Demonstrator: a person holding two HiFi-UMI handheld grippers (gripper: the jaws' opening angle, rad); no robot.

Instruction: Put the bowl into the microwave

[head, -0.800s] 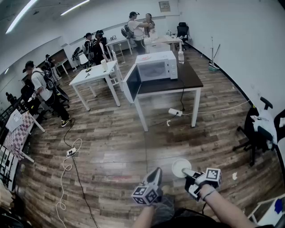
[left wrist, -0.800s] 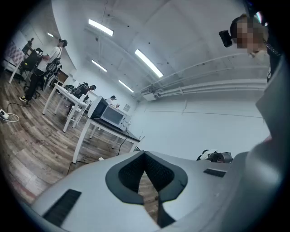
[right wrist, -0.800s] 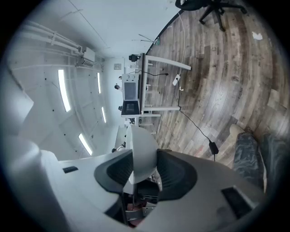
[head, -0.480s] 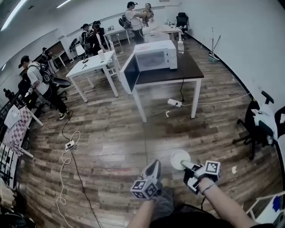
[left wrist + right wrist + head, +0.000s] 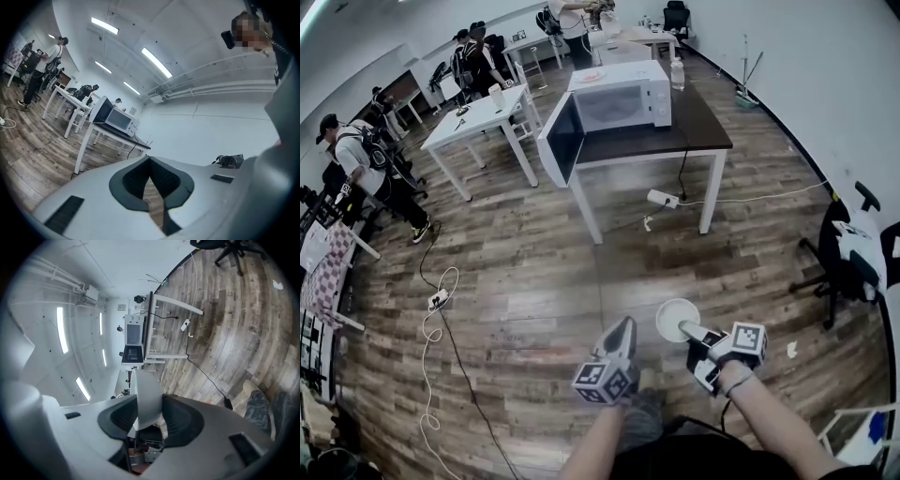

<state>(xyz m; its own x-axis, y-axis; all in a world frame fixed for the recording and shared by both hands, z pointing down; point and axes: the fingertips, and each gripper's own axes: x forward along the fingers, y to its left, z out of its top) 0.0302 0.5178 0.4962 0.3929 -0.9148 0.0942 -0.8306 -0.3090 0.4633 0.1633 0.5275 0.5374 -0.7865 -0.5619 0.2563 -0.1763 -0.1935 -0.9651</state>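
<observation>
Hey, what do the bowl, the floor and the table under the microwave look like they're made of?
Bowl: plain white, smooth and thin-walled; it could be ceramic or plastic.
Floor: grey-brown planks with visible grain and a slight sheen; wood or wood-look laminate.
Table: dark matte top, likely laminate, on white legs that are probably painted metal.
</observation>
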